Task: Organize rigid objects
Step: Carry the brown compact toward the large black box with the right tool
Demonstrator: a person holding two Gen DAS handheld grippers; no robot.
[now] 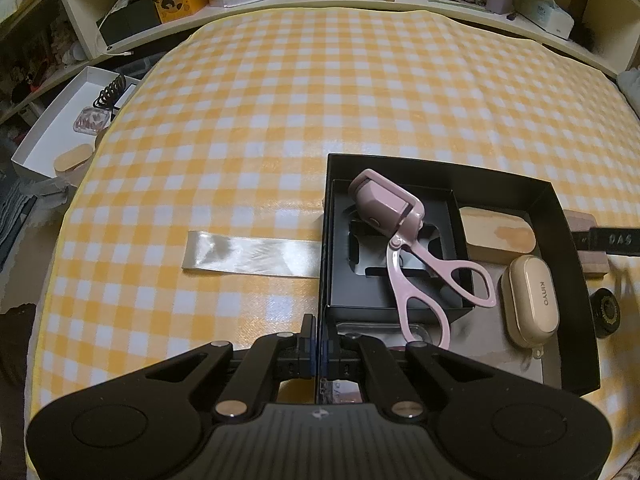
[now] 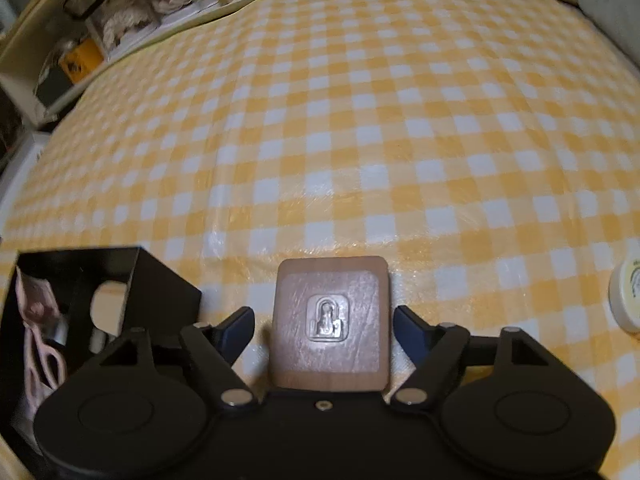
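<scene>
The left claw (image 1: 319,354) is closed tight on the left wall of a black box (image 1: 560,216), pinching the thin card between its pads at the box's near corner. The box sits on a table covered with a yellow-and-white checked cloth (image 1: 280,100).

Inside the box, a pink eyelash curler (image 1: 400,248) lies across a smaller black insert tray (image 1: 360,292), head toward 11 o'clock and handles toward 5 o'clock. At about 3 o'clock from the curler are a pale wooden oval piece (image 1: 498,236) and, nearer the camera, a beige earbud case (image 1: 530,300). A strip of silvery ribbon (image 1: 252,254) lies flat on the cloth at 9 o'clock from the box, its right end meeting the box wall.

The right claw (image 2: 324,330) stands open, its blue-padded fingers (image 2: 236,330) on either side of a brown wooden block with a small metal relief (image 2: 330,320), clear of its sides. The block rests on the cloth, with the black box at 9 o'clock from it and a round white lid (image 2: 626,300) at 3 o'clock, well apart.
</scene>
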